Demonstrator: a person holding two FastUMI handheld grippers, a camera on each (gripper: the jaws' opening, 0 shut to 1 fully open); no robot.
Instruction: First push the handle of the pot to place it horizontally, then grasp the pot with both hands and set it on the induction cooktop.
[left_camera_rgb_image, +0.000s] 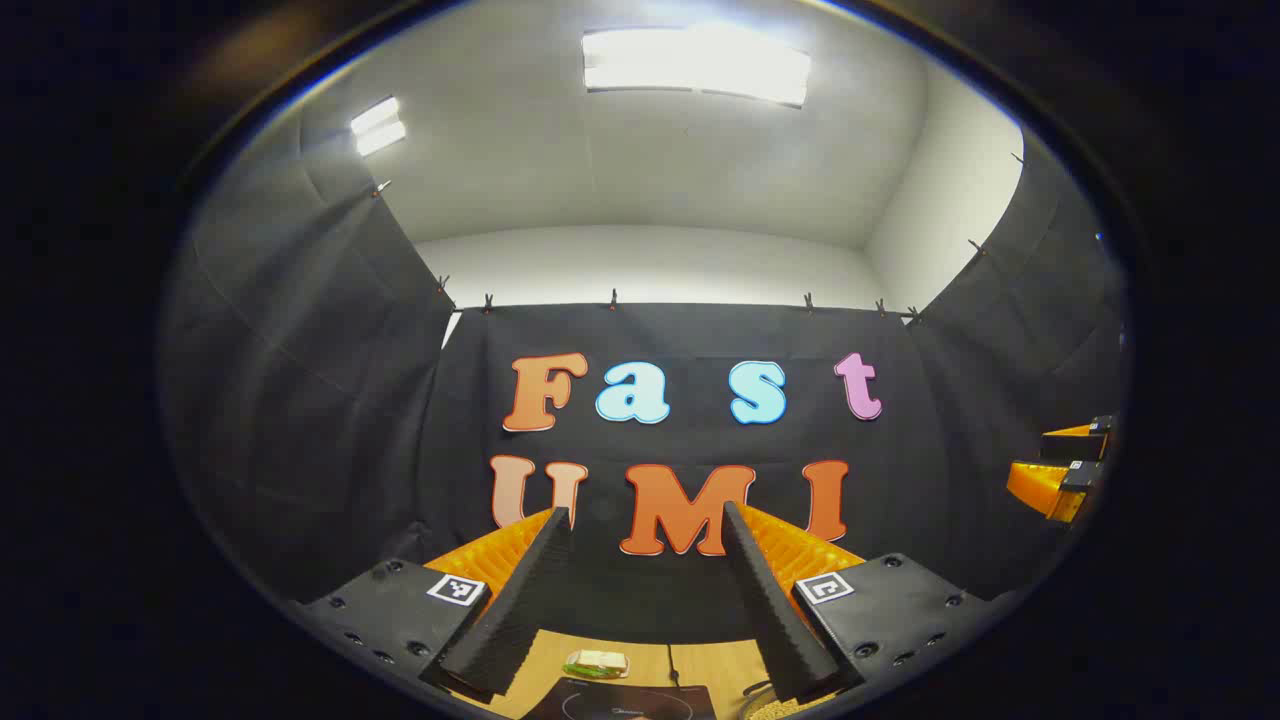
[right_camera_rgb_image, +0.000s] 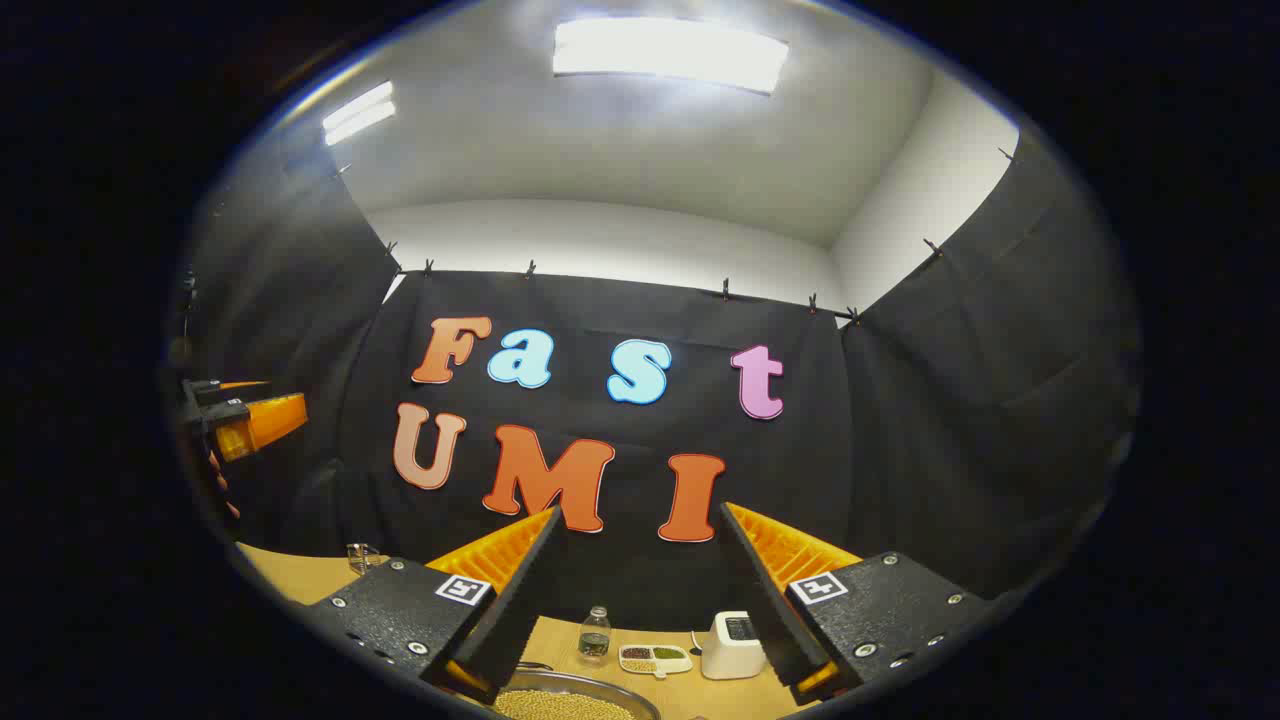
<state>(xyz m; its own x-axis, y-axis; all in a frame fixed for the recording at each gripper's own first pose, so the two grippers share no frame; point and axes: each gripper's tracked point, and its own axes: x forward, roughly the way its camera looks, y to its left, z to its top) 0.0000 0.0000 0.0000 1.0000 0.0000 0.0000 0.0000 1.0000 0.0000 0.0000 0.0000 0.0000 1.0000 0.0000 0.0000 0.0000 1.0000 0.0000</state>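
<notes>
In the left gripper view, the left hand-held gripper (left_camera_rgb_image: 645, 520) is raised, wide open and empty; the cooktop (left_camera_rgb_image: 625, 702) lies low on the bench (left_camera_rgb_image: 690, 662). In the right gripper view, the right hand-held gripper (right_camera_rgb_image: 638, 520) gapes empty above the pot (right_camera_rgb_image: 570, 698), which is full of grains, likely heavy and spillable, so its rigid rim should be gripped on both sides.

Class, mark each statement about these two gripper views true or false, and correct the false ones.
1. The left gripper has its fingers spread apart. True.
2. The right gripper is clamped on the pot. False: its fingers are apart and hold nothing.
3. A small clear bottle stands on the wooden table. True.
4. The white toaster-like appliance lies left of that bottle. False: it sits to the right.
5. The round metal pot holds yellowish grains. True.
</notes>
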